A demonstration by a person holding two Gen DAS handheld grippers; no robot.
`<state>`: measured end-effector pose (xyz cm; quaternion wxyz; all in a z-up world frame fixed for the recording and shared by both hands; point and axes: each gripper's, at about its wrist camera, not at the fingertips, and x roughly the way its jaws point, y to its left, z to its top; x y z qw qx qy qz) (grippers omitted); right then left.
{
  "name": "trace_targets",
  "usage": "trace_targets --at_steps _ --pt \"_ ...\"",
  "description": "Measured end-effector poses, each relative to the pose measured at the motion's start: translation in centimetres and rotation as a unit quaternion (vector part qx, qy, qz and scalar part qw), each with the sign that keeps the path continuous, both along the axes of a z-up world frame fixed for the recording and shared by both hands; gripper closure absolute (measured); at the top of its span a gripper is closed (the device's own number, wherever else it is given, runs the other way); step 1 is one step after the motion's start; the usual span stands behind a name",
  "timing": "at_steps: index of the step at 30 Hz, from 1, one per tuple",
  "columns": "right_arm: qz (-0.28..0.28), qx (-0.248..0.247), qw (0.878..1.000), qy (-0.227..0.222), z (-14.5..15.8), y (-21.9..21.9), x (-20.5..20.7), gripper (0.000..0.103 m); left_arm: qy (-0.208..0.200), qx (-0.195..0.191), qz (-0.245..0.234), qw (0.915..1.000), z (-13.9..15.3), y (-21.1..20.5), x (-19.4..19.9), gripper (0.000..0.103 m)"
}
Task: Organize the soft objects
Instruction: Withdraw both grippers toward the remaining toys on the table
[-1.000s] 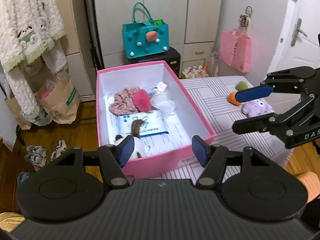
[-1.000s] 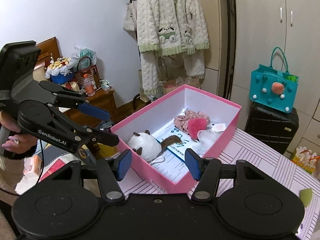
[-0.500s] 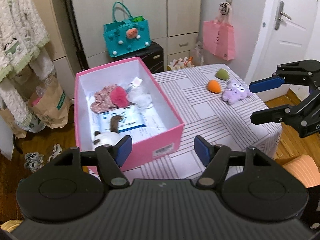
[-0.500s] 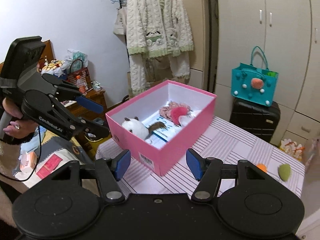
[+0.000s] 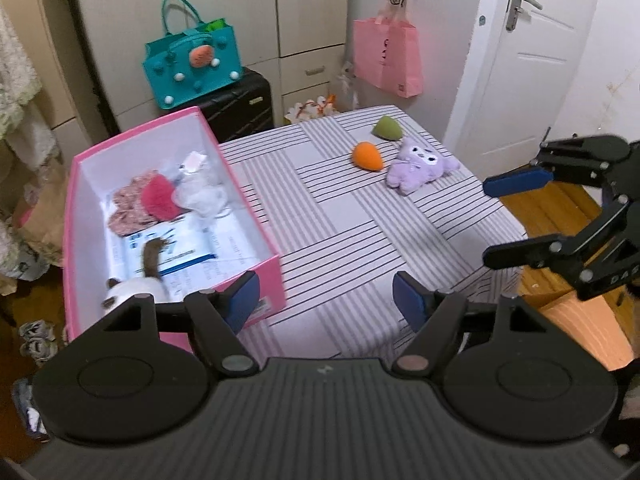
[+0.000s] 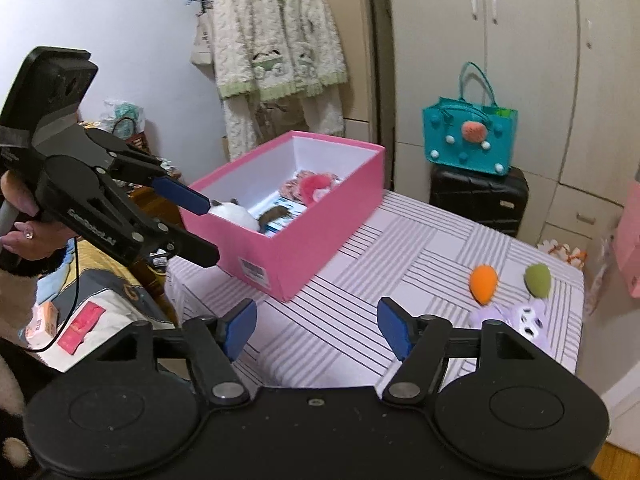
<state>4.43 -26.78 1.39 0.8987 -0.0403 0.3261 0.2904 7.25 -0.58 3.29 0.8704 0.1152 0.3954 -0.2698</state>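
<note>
Pink box (image 5: 256, 268): on the left part of the striped table (image 5: 344, 240), open at the top; its long axis runs from the near table edge away toward the wardrobe.
Box contents: a white plush with dark ears (image 5: 132, 294) at the near end, partly hidden behind the left claw's frame; a brown plush piece (image 5: 152, 254) lying on a blue-and-white packet (image 5: 180, 248); a red fluffy piece (image 5: 160, 198) over a pinkish frilly cloth (image 5: 128, 212); a white soft bundle (image 5: 200, 196) at the far end, blurred and hard to make out.
Left claw (image 5: 325, 300): jaws apart and just been opening, nothing between the pads; it hangs over the near table edge beside the box's corner.
Orange teardrop sponge (image 5: 367, 156): on the far right part of the table, tip pointing right and toward the camera.
Green teardrop sponge (image 5: 387, 128): just behind the orange one.
Purple plush (image 5: 422, 164): just right of the orange sponge, lying face up; in the right wrist view its lower half is covered by the claw's frame.
Right claw (image 6: 316, 328): jaws apart and just been opening, empty, above bare striped cloth between the box and the three loose toys.
Person's hand (image 6: 24, 224): grips the left claw's handle, cut off by the frame edge.
</note>
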Motion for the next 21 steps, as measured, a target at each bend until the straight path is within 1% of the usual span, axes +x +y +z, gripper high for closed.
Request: trace_targets --at_steps 4,10,14,17,21 --pt "-0.025 0.004 1.000 0.005 -1.7 -1.5 1.0 0.030 0.009 -0.015 -0.011 0.9998 -0.8 -1.4 1.1 0.029" --pt "-0.062 -0.007 0.998 -0.011 -4.2 -3.5 2.3 0.027 0.016 -0.048 -0.020 0.9985 -2.3 -3.8 3.4 0.028" --pt "-0.086 -0.019 0.996 -0.017 -6.2 -5.1 3.8 0.026 0.004 -0.065 -0.021 0.9976 -3.3 -5.6 4.6 0.026" --pt "-0.106 -0.017 0.994 -0.012 -7.9 -6.2 5.1 0.026 -0.010 -0.078 -0.021 0.9966 -4.0 -6.9 5.2 0.025" --pt "-0.123 -0.014 0.992 -0.010 -9.6 -7.8 6.8 0.026 -0.015 -0.097 -0.015 0.9950 -5.4 -8.7 6.4 0.025"
